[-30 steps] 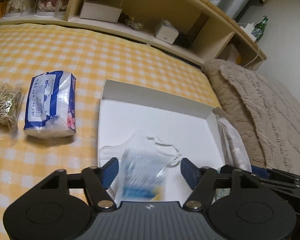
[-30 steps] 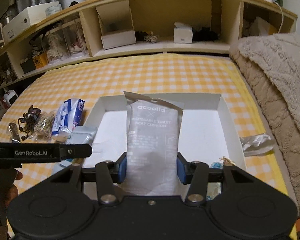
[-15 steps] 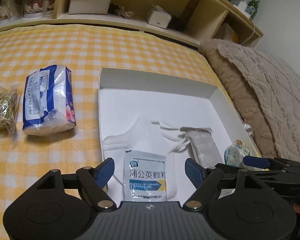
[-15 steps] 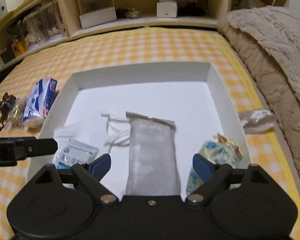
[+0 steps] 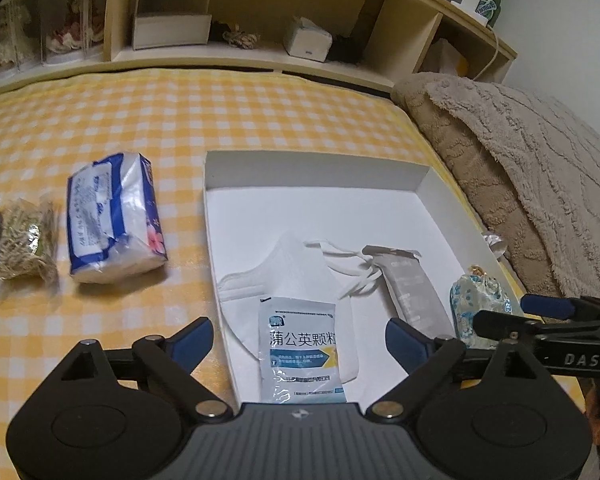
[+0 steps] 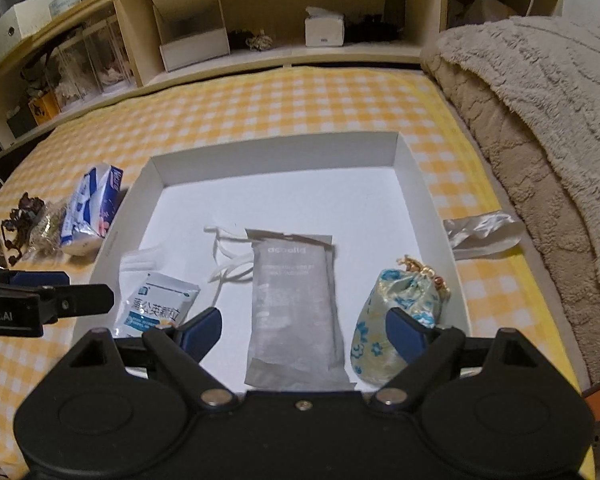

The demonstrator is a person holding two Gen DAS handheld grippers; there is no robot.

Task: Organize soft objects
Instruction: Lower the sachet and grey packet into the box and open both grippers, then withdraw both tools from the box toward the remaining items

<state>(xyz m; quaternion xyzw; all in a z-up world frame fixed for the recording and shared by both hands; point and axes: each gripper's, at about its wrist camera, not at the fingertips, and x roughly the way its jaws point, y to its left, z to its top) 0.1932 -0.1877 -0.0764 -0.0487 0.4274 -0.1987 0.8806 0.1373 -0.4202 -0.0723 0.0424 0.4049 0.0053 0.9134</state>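
1. Inside the shallow white cardboard box (image 6: 420, 184), a glossy grey pouch (image 6: 294, 308), a crinkly blue-white sachet (image 5: 302, 350), a soft white mask (image 5: 296, 268) and a floral fabric pouch (image 6: 396, 320) are lying flat.
2. Both the left gripper (image 5: 300, 338) and the right gripper (image 6: 302, 330) are hanging wide apart, gripping nothing; the left's jaws have just been opening.
3. Yellow checked cloth (image 5: 220, 120) is covering the bed below wooden shelves (image 6: 284, 12).

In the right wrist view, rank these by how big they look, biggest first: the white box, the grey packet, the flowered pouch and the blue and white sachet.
1. white box
2. grey packet
3. flowered pouch and blue and white sachet: these look about alike, and the left gripper hides part of the sachet, so I will not rank them.
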